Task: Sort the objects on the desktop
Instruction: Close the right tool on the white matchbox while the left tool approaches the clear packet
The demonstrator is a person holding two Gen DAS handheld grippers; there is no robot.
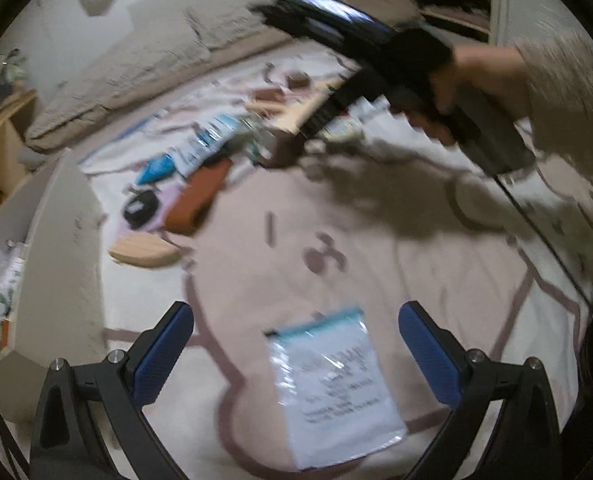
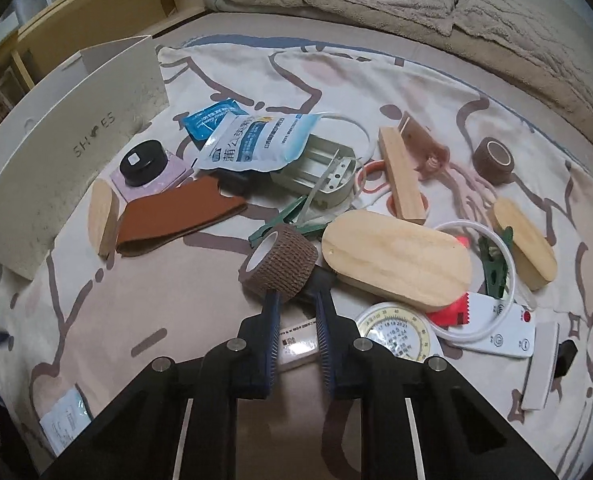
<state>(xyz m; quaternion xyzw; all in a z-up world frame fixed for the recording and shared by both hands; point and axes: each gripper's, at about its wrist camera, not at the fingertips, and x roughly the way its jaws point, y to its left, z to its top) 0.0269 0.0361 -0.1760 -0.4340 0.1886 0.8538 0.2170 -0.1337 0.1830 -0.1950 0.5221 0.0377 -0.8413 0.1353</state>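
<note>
The right gripper (image 2: pixel 296 300) has its blue-padded fingers (image 2: pixel 270 312) drawn close together, pinching the lower edge of a brown bandage roll (image 2: pixel 279 263); the roll lies on its side with its white core facing left. Just right of the roll lies a long oval wooden block (image 2: pixel 396 266), and below that a round dial thermometer (image 2: pixel 396 332). Behind the roll are green clothespins (image 2: pixel 288 220), a brown leather piece (image 2: pixel 176 220) and a blue-and-white pouch (image 2: pixel 252 140). A white shoe box (image 2: pixel 72 152) stands at the left edge of the patterned bedsheet (image 2: pixel 96 320).

The left gripper (image 1: pixel 296 344) has its fingers (image 1: pixel 164 352) spread wide, holding nothing, above a small clear zip bag (image 1: pixel 332 388) with a printed label that lies flat on the sheet between them. Whether they touch it cannot be told.
</note>
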